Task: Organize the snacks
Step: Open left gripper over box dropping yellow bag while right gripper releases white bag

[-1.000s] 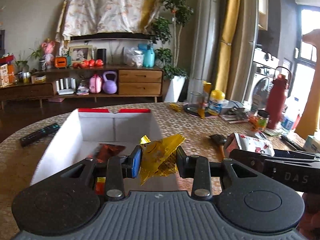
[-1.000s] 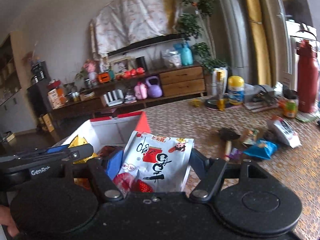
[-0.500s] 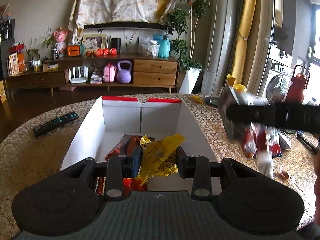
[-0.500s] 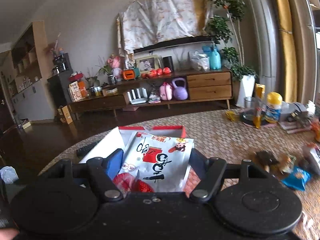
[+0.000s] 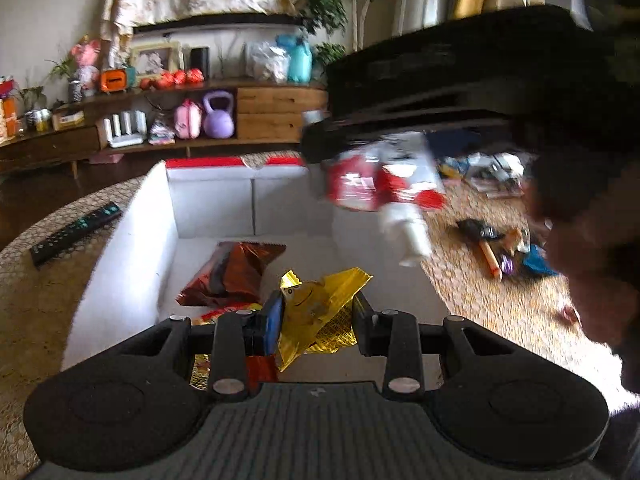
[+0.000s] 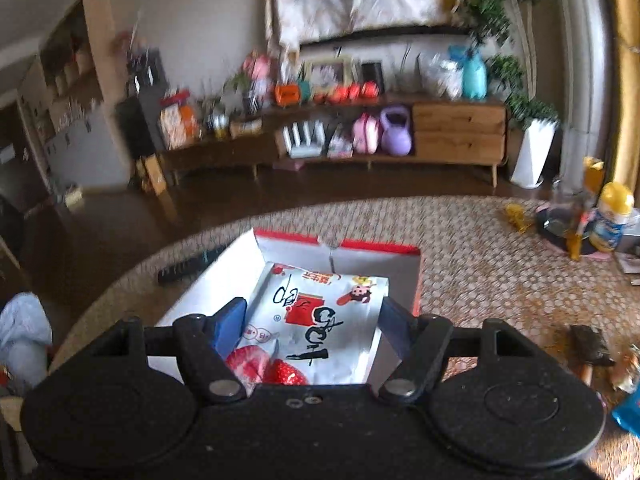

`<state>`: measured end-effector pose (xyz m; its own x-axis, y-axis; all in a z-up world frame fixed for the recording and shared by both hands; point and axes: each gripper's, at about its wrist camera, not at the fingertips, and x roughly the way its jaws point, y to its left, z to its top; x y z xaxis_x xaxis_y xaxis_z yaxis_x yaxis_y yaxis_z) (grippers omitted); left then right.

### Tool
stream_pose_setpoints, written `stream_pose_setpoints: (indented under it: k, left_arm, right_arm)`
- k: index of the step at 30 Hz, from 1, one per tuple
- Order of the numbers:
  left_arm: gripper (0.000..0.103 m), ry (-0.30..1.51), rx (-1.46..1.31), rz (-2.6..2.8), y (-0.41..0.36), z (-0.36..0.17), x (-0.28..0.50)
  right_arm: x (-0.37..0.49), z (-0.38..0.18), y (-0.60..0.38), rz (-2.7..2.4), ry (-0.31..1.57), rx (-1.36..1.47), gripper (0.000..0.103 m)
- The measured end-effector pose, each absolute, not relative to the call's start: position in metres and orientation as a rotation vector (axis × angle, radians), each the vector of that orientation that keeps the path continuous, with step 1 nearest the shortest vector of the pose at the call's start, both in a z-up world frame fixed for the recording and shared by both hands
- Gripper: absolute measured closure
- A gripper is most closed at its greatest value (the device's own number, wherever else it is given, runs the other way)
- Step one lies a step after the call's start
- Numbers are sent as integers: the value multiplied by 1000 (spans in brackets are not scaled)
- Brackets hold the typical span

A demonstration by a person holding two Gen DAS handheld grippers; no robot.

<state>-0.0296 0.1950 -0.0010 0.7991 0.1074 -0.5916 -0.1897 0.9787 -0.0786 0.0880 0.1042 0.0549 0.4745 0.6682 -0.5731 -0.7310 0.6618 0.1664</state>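
**Inspector:** What has changed in the past second?

**Assistant:** The right gripper [image 6: 312, 316] has swung from beside the box to above it. The white-and-red snack bag [image 6: 320, 320] it grasps now hangs over the open white box [image 5: 132, 232]; the left wrist view shows bag and gripper blurred, so they appear to be moving. The left gripper [image 5: 316, 316] has tilted downward and looks into the box.

**Inspector:** Meaning for the task?

**Assistant:** Both snacks appear close to deposit; neither has been let go yet.

**Inspector:** The left tongs?

**Assistant:** Clenched on the yellow snack packet [image 5: 320, 308], held over the near end of the box. A brown-red packet [image 5: 232, 272] already lies on the box floor.

**Inspector:** Pose?

**Assistant:** Right gripper high, crossing above and ahead of the left; left gripper low, pitched forward. More snacks [image 5: 512, 252] remain on the table [image 5: 480, 304] to the right.
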Motion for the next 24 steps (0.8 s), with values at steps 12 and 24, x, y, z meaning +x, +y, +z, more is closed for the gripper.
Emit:
stream_pose_setpoints:
  k: [12, 24]
  left_arm:
    - [68, 741, -86, 59, 193, -8, -2]
    - [68, 872, -104, 67, 198, -26, 20]
  right_arm:
    - [119, 10, 168, 777, 819, -375, 32]
    - [107, -25, 214, 723, 800, -722, 32]
